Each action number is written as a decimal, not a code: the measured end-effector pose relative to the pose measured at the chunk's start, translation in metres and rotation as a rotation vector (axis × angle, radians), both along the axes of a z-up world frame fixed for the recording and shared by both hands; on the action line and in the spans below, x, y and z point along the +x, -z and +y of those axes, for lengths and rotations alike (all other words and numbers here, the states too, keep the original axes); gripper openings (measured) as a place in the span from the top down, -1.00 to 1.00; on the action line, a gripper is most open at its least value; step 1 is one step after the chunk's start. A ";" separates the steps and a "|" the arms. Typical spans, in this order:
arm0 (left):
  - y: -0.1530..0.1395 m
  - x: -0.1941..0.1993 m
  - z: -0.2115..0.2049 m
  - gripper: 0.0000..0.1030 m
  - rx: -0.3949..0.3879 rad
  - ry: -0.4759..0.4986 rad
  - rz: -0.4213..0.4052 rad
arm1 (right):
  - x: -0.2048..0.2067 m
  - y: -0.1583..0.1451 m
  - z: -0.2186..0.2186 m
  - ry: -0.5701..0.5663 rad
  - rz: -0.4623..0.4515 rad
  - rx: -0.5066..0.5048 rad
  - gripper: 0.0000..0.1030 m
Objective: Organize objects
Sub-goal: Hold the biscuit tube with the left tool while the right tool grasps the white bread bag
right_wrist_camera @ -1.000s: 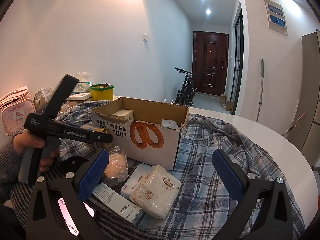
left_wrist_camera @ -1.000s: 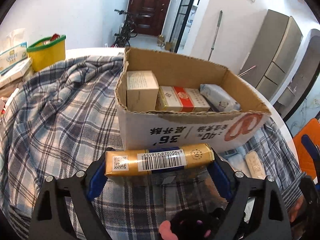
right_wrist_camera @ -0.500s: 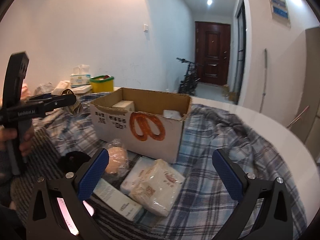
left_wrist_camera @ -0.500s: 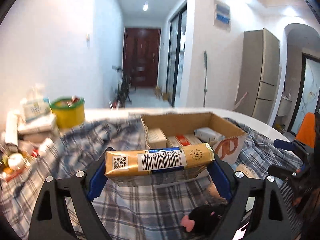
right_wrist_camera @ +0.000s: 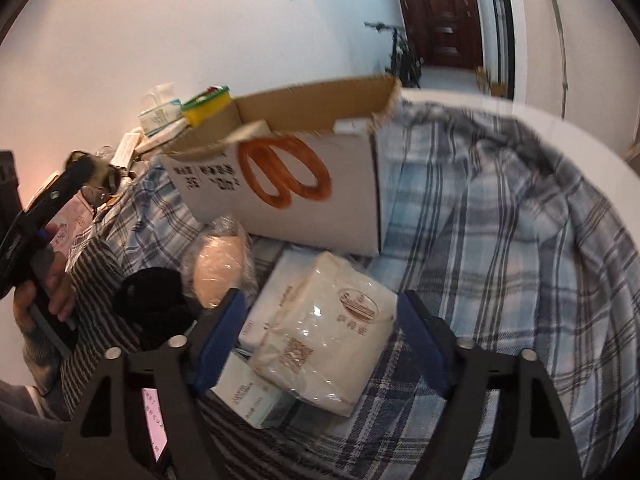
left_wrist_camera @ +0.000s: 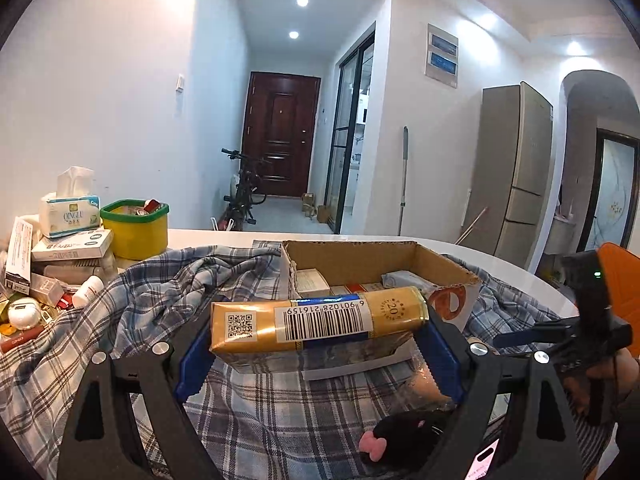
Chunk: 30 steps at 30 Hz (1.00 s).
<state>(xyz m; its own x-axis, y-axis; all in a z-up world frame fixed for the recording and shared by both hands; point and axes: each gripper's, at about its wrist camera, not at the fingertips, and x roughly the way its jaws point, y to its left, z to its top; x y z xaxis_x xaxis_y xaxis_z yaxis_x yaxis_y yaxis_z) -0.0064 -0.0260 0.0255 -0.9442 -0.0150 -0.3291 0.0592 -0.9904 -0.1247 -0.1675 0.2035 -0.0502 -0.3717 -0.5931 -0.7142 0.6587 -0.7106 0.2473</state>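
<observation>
Your left gripper (left_wrist_camera: pixel 318 342) clamped the gold carton (left_wrist_camera: pixel 318 322) just in front of the cardboard box (left_wrist_camera: pixel 384 258). Your right gripper (right_wrist_camera: pixel 320 338), jaws just closing, straddled the tissue pack (right_wrist_camera: pixel 332 332) before that box without visibly pressing it.

White round surface (left_wrist_camera: pixel 516 266), mostly covered by a crumpled blue-and-grey plaid cloth (left_wrist_camera: pixel 132 312); bare rim visible at the far and right edges.

On the cloth: open brown cardboard box with an orange printed loop (right_wrist_camera: pixel 304 176). Just beside its near wall: cream plastic-wrapped soft pack (right_wrist_camera: pixel 332 332), white flat carton (right_wrist_camera: pixel 280 296), pale green small box (right_wrist_camera: pixel 250 398), clear-wrapped pinkish bun (right_wrist_camera: pixel 220 264), black fuzzy item (right_wrist_camera: pixel 154 300).

Far left of surface: yellow tub with green rim (left_wrist_camera: pixel 134 228), white tissue pack (left_wrist_camera: pixel 70 214), stacked cartons (left_wrist_camera: pixel 72 245), small clutter.
</observation>
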 end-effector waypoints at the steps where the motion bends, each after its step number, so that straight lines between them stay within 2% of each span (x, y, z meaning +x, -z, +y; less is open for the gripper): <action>1: 0.000 0.001 0.000 -0.76 -0.003 0.000 0.005 | -0.002 0.002 0.002 0.003 -0.014 -0.005 -0.45; 8: -0.001 0.002 0.004 -0.76 -0.020 0.004 0.015 | -0.012 0.011 0.005 0.023 -0.097 -0.020 -0.44; 13: -0.001 0.003 0.004 -0.76 -0.021 0.003 0.015 | -0.018 0.016 0.003 0.006 -0.139 -0.031 -0.19; 15: -0.001 0.002 0.005 -0.76 -0.021 0.003 0.015 | -0.019 0.017 0.004 0.000 -0.150 -0.038 -0.16; 21: 0.001 0.001 0.005 -0.76 -0.024 0.002 0.005 | -0.014 0.018 -0.004 -0.005 -0.125 0.015 -0.13; 25: 0.001 0.000 0.005 -0.76 -0.027 0.003 0.004 | -0.014 0.016 0.001 -0.007 -0.121 -0.018 0.08; 30: 0.001 0.001 0.006 -0.76 -0.025 0.002 0.004 | -0.009 0.005 0.010 -0.004 -0.070 -0.081 0.15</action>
